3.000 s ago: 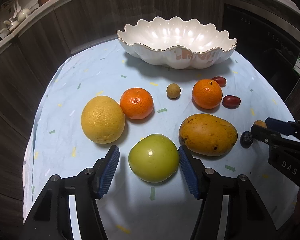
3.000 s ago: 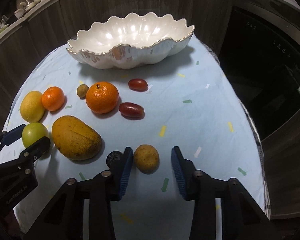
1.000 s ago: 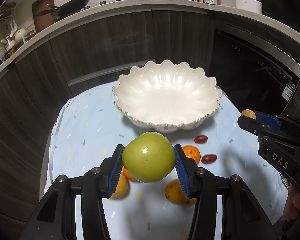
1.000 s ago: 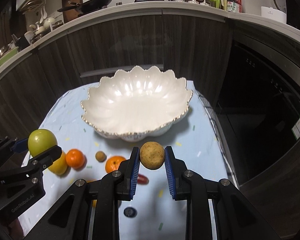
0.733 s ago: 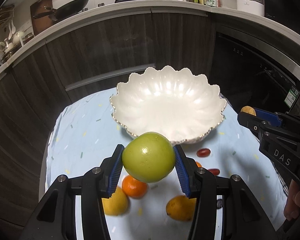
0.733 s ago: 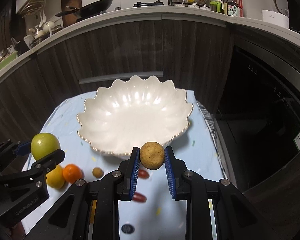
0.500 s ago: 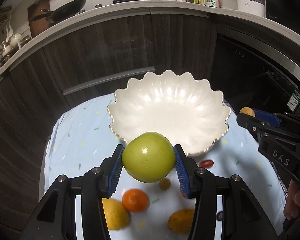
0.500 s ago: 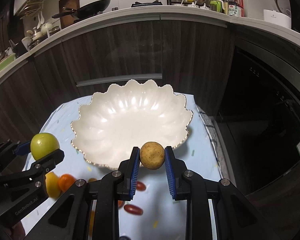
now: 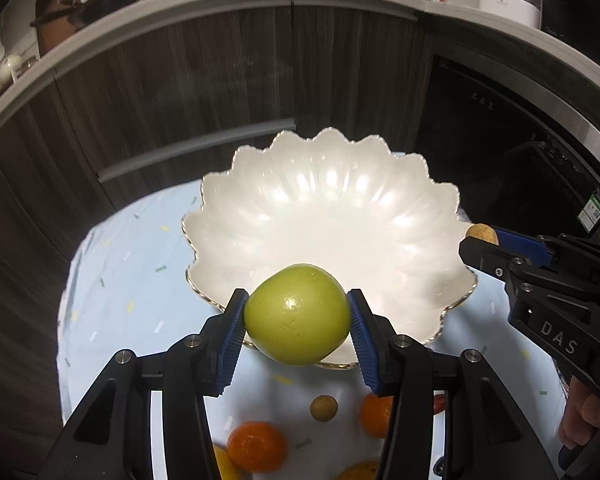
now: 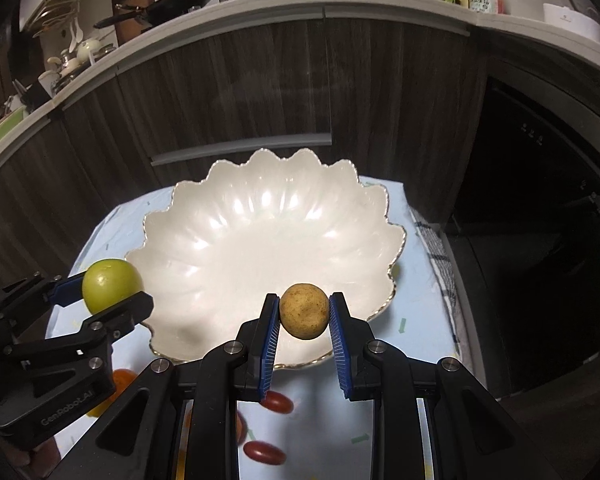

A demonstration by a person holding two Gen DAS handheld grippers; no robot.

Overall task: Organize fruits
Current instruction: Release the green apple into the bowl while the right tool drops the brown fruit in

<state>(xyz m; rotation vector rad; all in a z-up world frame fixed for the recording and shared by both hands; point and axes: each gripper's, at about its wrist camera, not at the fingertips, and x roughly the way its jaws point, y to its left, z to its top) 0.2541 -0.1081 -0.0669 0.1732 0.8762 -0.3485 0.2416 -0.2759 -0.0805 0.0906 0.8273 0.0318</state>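
Note:
My left gripper (image 9: 297, 316) is shut on a green apple (image 9: 297, 314) and holds it above the near rim of the white scalloped bowl (image 9: 332, 216). My right gripper (image 10: 304, 316) is shut on a small brown round fruit (image 10: 304, 311), also over the bowl's near rim (image 10: 260, 232). The bowl holds nothing. In the right wrist view the left gripper (image 10: 108, 292) with the apple (image 10: 111, 285) hangs at the bowl's left edge. In the left wrist view the right gripper (image 9: 485, 240) with its brown fruit (image 9: 481, 234) is at the bowl's right edge.
On the light blue cloth (image 9: 120, 280) below lie two oranges (image 9: 256, 446) (image 9: 374, 416), a small brown longan (image 9: 323, 408), a yellow fruit and a mango at the bottom edge. Two dark red fruits (image 10: 276, 402) (image 10: 264, 452) lie below the right gripper. Dark cabinets stand behind.
Both grippers have risen and moved forward with their fruits, from over the cloth to over the bowl's near rim. The bowl now looks larger and closer.

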